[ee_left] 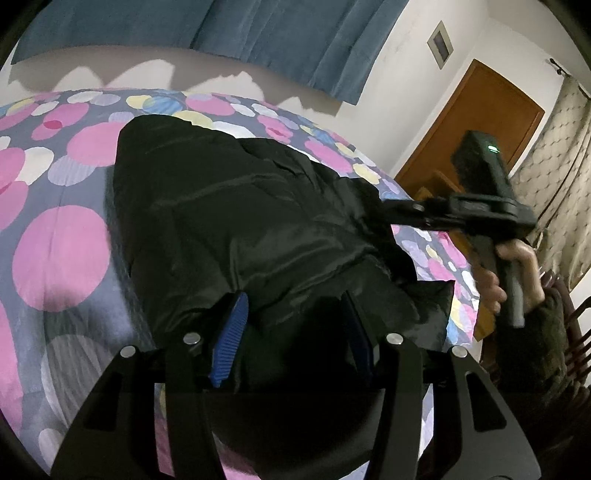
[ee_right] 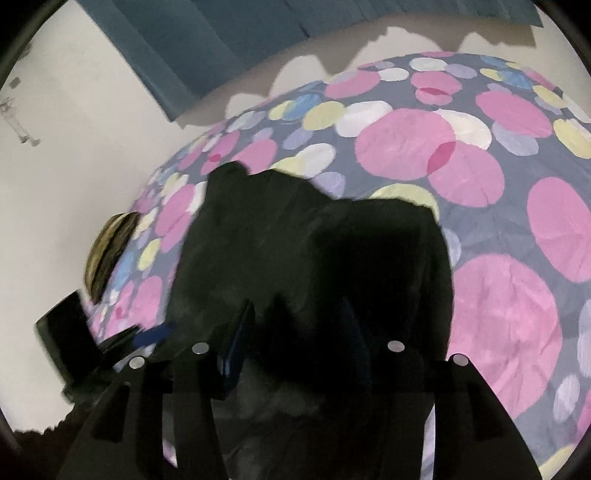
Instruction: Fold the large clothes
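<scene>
Black jacket (ee_left: 240, 221) lies bunched in a glossy heap on the bed (ee_left: 59, 251), filling the middle of both wrist views. Nearest the left camera, the left gripper (ee_left: 295, 328) hangs over the garment's near edge at 6 o'clock, its blue-padded jaws parted with dark fabric showing between them; I cannot tell whether the pads touch it. In the right wrist view the right gripper (ee_right: 299, 332) is likewise above the jacket's near edge, jaws apart and nothing clamped. At 3 o'clock in the left view, a hand (ee_left: 517, 273) grasps the right gripper's handle beside the jacket. The bedspread carries pink, yellow, white and lilac circles on grey. Beyond, at 12 o'clock, a blue curtain (ee_left: 258, 33) hangs on a white wall; a brown door (ee_left: 472, 125) stands at 2 o'clock.
</scene>
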The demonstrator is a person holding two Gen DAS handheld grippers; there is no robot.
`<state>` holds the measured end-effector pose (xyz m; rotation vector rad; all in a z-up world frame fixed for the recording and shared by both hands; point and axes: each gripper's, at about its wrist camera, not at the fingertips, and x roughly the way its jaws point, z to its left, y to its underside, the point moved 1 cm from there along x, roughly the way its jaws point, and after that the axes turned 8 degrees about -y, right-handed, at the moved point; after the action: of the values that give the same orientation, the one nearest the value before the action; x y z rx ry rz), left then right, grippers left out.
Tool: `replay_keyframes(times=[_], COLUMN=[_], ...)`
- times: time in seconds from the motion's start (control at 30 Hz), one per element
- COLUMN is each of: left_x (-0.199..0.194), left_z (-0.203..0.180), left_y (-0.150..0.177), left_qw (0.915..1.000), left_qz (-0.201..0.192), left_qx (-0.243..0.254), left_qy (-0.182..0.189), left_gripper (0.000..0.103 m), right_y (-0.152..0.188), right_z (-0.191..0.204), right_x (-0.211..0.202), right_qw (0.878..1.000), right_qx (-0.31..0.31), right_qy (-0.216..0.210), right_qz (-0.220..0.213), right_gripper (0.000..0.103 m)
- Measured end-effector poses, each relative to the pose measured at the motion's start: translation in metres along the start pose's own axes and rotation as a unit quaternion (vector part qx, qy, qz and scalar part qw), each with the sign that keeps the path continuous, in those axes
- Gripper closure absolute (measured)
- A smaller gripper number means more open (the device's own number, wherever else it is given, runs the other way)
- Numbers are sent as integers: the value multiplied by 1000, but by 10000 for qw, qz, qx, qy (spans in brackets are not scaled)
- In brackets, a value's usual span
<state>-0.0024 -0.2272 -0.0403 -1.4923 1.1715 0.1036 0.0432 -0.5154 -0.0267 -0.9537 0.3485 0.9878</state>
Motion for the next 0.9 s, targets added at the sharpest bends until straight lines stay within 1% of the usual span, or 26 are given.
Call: replay_keyframes(times=[0.03, 0.1, 0.17, 0.23, 0.3, 0.33, 0.4, 0.5, 0.6, 0.63, 0.67, 0.73, 0.77, 0.83, 0.9], left_x=[0, 2, 3, 5, 6, 7, 6, 6, 7, 6, 6, 5, 5, 5, 5], left_z=[0, 1, 1, 0, 0, -1, -1, -1, 0, 1, 1, 1, 1, 1, 1], left_y=[0, -2, -1, -2, -1, -1, -1, -1, -1, -2, -1, 0, 0, 0, 0], left_qw=[10000, 10000, 10000, 9999, 10000, 10000, 10000, 10000, 10000, 10000, 10000, 10000, 10000, 10000, 10000], left_qz=[8, 29, 42, 43, 37, 35, 30, 26, 27, 28, 24, 21, 20, 20, 14], left_qx=[-9, -41, -48, -27, -6, -3, 28, 60, 55, 52, 49, 49, 49, 40, 37], left_qy=[4, 32, 67, 93, 76, 71, 50, 16, -14, -20, -30, -44, -45, -36, -41], left_gripper=[53, 53, 53, 53, 53, 53, 53, 53, 53, 53, 53, 53, 53, 53, 53], right_y=[-8, -13, -10, -4, 1, 3, 5, 6, 7, 8, 9, 12, 15, 21, 30], right_z=[-9, -22, -39, -50, -59, -64, -67, -65, -56, -51, -46, -34, -29, -15, -4], right_x=[9, 24, 39, 54, 62, 63, 62, 57, 48, 42, 36, 21, 12, -4, -13], right_qw=[10000, 9995, 9981, 9973, 9962, 9953, 9945, 9948, 9963, 9971, 9976, 9986, 9990, 9993, 9996], right_qx=[80, 292, 493, 522, 683, 785, 873, 864, 741, 685, 649, 519, 436, 288, 142], right_qy=[50, -32, -53, 6, -167, -264, -358, -400, -319, -238, -173, -39, -14, -101, -113], right_qz=[25, 131, 361, 511, 519, 495, 448, 368, 284, 232, 162, -21, -102, -235, -232], right_gripper=[54, 54, 61, 66, 67, 69, 71, 70, 66, 62, 58, 55, 55, 55, 55])
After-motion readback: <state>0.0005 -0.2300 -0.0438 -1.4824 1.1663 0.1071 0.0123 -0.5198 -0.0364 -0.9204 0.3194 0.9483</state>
